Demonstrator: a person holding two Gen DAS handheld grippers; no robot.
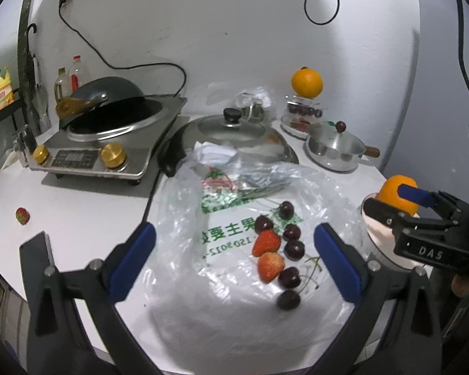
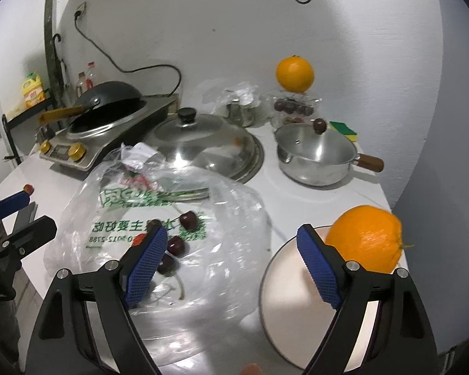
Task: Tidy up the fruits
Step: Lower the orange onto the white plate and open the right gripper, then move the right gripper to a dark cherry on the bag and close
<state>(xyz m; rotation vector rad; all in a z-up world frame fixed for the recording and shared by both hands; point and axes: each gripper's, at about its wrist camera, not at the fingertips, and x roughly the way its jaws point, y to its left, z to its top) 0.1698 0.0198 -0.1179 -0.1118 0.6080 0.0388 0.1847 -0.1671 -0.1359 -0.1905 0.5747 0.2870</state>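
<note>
Both grippers hang with jaws spread wide, holding nothing. The left gripper point(image 1: 234, 257) hovers over a clear plastic bag point(image 1: 184, 268) where 2 strawberries point(image 1: 266, 242) and several cherries point(image 1: 294, 249) lie. The right gripper point(image 2: 233, 262) sits near a white plate point(image 2: 284, 306) carrying an orange point(image 2: 367, 241).

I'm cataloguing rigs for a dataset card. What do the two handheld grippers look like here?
Both look alike: matte black angular frames with silver screw heads at the joints. The left gripper has smooth blue pads on its fingers; the right gripper shows blue pads with a fine grid texture. Seen from the left wrist camera, the right gripper's body bears white embossed letters, "DAS". No sleeves or gripper cables are visible.
</note>
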